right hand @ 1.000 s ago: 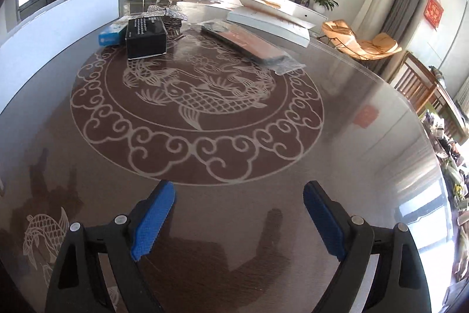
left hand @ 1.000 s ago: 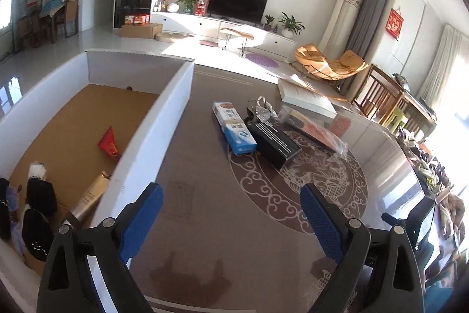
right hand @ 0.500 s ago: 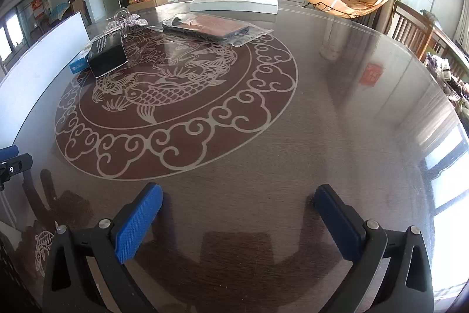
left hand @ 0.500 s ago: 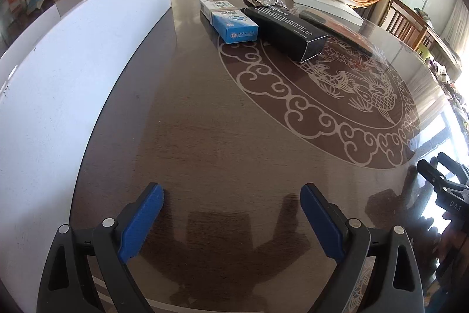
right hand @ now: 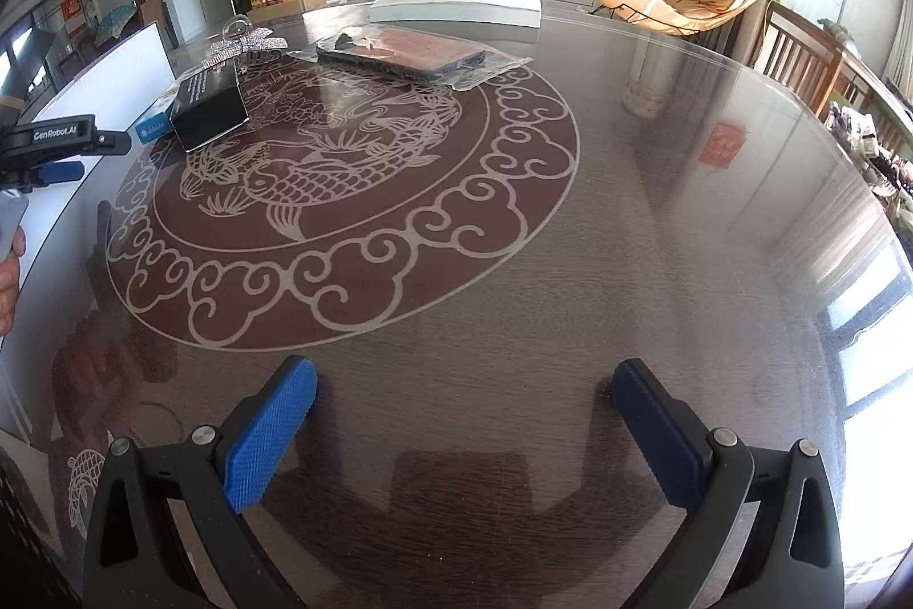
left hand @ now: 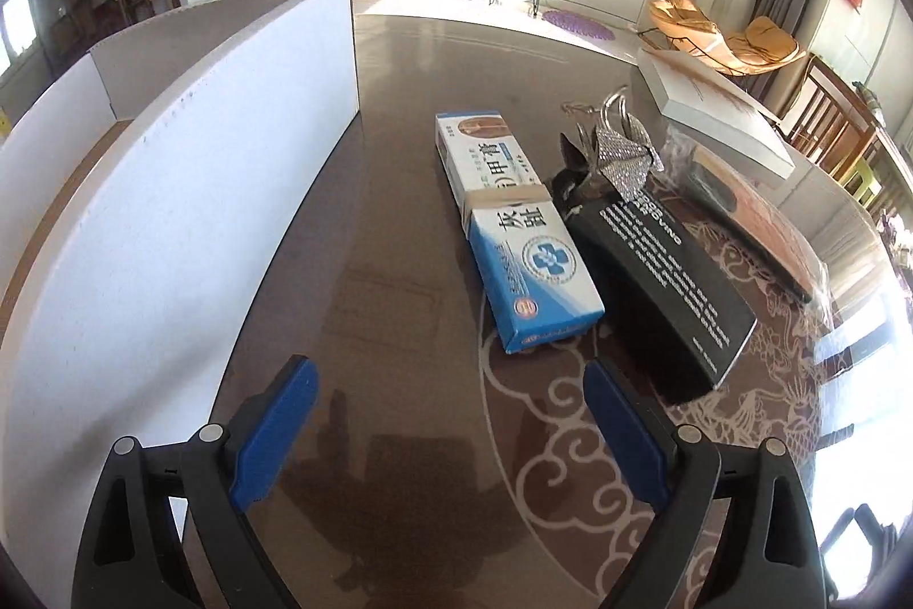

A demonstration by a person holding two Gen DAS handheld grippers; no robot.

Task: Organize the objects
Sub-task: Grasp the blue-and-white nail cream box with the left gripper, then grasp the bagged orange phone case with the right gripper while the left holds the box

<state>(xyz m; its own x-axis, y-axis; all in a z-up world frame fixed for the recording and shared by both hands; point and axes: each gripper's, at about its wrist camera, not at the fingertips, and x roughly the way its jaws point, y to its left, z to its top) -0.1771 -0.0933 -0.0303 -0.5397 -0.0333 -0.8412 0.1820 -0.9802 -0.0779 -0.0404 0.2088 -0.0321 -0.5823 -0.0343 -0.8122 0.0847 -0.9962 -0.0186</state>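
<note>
Fingers (left hand: 274, 432) of left gripper (left hand: 451, 429) spread, empty; blue-white medicine box (left hand: 516, 232) centre frame, taped. Right gripper (right hand: 465, 429) likewise spread, low over table (right hand: 656, 238).

The blue-white box (left hand: 515, 232) reads "灰趾" and "甲膏"; left gripper (right hand: 54, 135) reads "GenRobot.AI".

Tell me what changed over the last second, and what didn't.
The left gripper swung from over the white bin down toward the table, closing on the blue medicine box. The right gripper shifted its aim a little. Both stay open and empty; the black box and other items haven't moved.
</note>
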